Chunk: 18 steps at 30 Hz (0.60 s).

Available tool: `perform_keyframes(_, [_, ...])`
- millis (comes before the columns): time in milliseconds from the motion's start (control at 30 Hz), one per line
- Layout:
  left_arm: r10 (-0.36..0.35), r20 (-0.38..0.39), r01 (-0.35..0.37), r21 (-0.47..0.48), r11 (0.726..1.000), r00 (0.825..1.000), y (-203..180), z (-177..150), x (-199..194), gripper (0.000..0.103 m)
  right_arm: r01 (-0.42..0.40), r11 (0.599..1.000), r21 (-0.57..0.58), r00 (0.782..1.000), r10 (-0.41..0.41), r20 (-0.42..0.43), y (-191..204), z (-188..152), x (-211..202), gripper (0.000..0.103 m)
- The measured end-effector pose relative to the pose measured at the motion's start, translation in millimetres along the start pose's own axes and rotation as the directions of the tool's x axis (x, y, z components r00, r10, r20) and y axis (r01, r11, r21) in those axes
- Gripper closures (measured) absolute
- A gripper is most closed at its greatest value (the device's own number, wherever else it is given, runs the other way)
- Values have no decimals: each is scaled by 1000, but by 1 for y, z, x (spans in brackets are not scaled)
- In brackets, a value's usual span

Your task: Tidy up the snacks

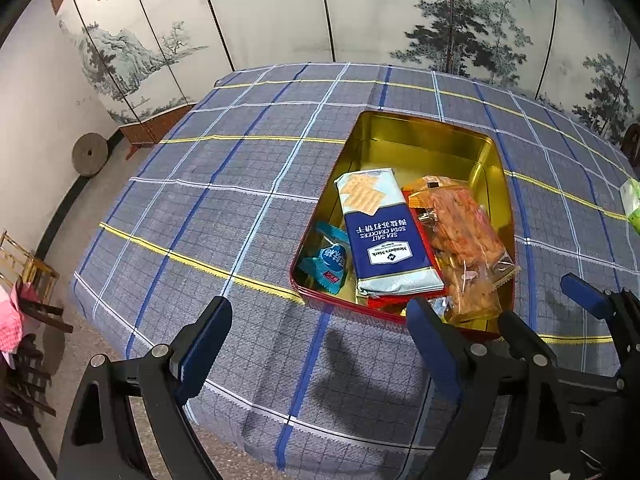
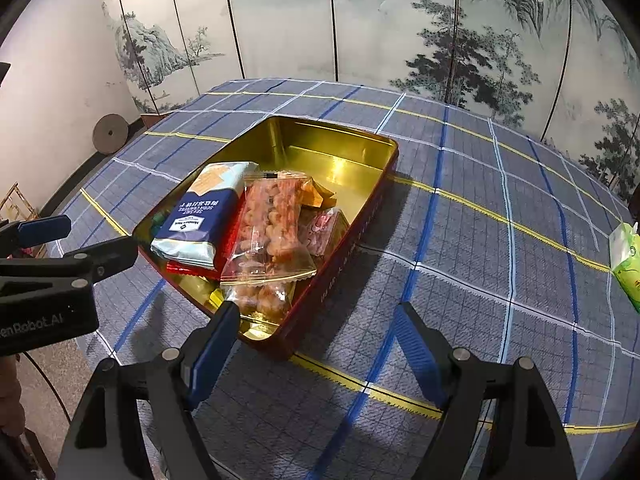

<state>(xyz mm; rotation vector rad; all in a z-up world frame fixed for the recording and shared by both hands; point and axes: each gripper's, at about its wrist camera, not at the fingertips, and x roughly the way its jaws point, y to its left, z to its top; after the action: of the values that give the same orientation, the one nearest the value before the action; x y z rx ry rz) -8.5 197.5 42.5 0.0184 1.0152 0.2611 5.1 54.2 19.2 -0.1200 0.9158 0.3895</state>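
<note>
An open red tin with a gold inside (image 1: 420,136) (image 2: 340,132) lies on the checked tablecloth. It holds a blue-and-white soda cracker pack (image 1: 384,236) (image 2: 200,216), a clear bag of orange snacks (image 1: 464,240) (image 2: 272,228), a small blue packet (image 1: 328,264), an orange packet (image 2: 316,196) and a pink one (image 2: 324,232). My left gripper (image 1: 320,324) (image 2: 76,244) hovers open just before the tin's near left edge, with nothing between its fingers. My right gripper (image 2: 316,344) (image 1: 552,316) is open over the tin's near right corner and grips nothing.
A green packet (image 1: 632,204) (image 2: 626,264) lies on the cloth at the far right. A painted folding screen (image 1: 280,12) stands behind the table. Left of the table are a round stone disc (image 1: 90,154), wooden furniture and bare floor.
</note>
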Motion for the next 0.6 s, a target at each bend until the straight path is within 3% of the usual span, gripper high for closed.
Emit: perform_keyframes(600, [5, 3, -5, 16, 1000, 1000, -6, 1, -1, 16, -5, 1000, -1, 1000, 5, -11, -1, -1, 3, 22])
